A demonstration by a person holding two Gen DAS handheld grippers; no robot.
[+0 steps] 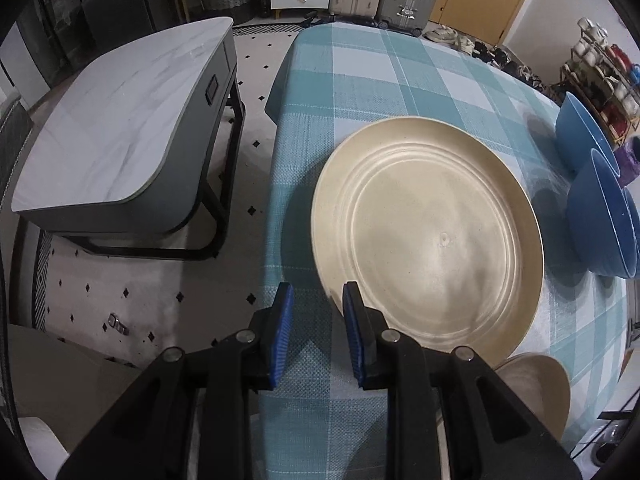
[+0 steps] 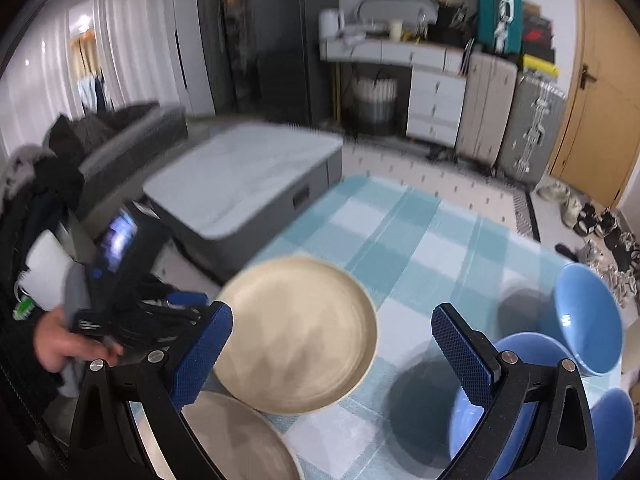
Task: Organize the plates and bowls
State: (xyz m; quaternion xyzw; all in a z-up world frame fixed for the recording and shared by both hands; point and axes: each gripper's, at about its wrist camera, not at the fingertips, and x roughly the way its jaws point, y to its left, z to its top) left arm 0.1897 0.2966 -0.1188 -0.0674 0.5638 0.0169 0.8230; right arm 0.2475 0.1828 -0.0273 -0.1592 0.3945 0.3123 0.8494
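A cream plate [image 1: 428, 236] hangs just over the checked tablecloth [image 1: 360, 80] and throws a wide shadow to its left. My left gripper [image 1: 318, 292] straddles its near-left rim, jaws narrow, the right pad on the plate's inner side. A second cream plate [image 1: 536, 388] lies partly under it at the near edge. Two blue bowls [image 1: 592, 200] stand at the right. In the right wrist view my right gripper [image 2: 332, 312] is wide open and empty. It hovers over the table between the cream plate [image 2: 296, 332] and three blue bowls [image 2: 588, 316].
The tablecloth's left edge [image 1: 276, 200] drops to a tiled floor. A marble-topped low table [image 1: 120, 120] stands close on the left. A person's hand [image 2: 56, 348] holds the left gripper. Suitcases [image 2: 532, 128], drawers and shoes line the far wall.
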